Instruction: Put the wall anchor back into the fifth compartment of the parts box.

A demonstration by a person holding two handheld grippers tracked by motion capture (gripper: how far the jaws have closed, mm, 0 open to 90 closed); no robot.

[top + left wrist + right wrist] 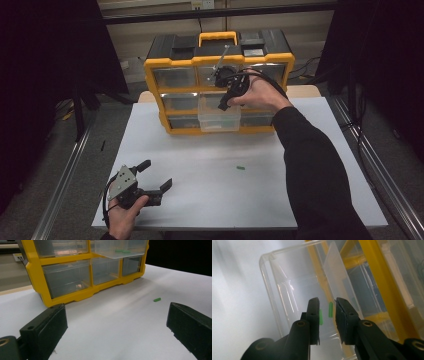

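Observation:
A yellow and black organizer [151,67] [33,266] [384,290] with clear drawers stands at the back of the table. Its middle drawer [218,121] [117,255] [268,277] is pulled out, and two small green pieces [330,309] [121,251] lie inside. My right gripper [224,103] [327,301] points down into this drawer, jaws narrowly apart with nothing pressed between them. Another green piece [240,168] [157,299] lies loose on the white tabletop [200,200]. My left gripper [156,175] [116,307] rests near the front left edge, wide open and holding nothing.
The other drawers are pushed in; the lower left one holds a small pale item [79,286]. Dark curtains flank the table, and metal rails [65,175] run along both sides on the floor.

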